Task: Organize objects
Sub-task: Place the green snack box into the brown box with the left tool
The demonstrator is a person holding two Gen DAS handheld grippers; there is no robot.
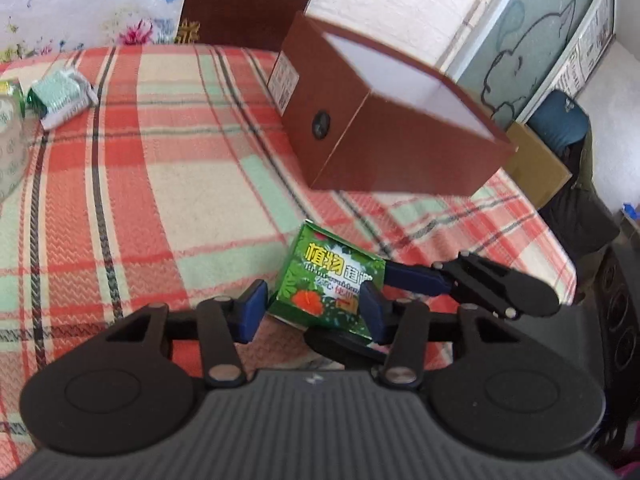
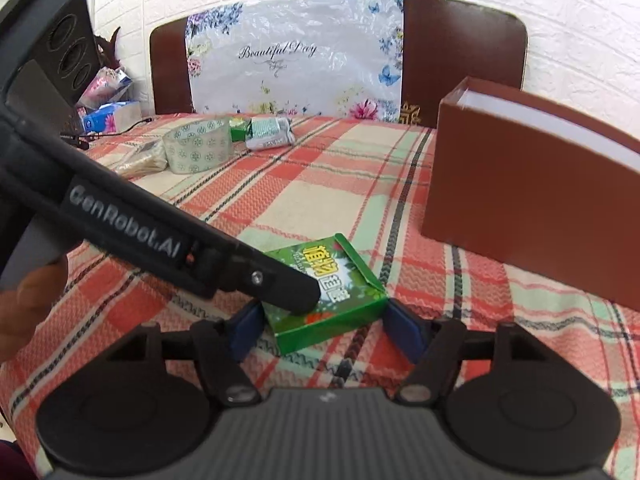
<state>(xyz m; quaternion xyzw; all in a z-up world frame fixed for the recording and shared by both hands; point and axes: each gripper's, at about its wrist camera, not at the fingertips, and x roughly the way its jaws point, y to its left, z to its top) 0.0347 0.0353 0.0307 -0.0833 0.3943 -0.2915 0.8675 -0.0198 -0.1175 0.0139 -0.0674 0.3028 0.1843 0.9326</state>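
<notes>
- The small green box (image 1: 334, 280) sits on the plaid cloth (image 1: 160, 168), in front of the open brown box (image 1: 384, 120).
- Left gripper (image 1: 312, 310) has its blue pads on both sides of it, looks clamped on.
- Right gripper (image 2: 324, 326) is spread wide around the same box, pads not quite touching.
- Tape roll (image 2: 198, 150) sits way back.

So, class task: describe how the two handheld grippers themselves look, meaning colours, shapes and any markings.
Both grippers, left gripper and right gripper, look alike: matte black linkage arms with silver rivets, two round black discs, a ribbed grey body, and blue pads on the fingers. The left one's black housing shows white lettering "GenRobot.AI" and a row of three round holes. No cables show.
</notes>
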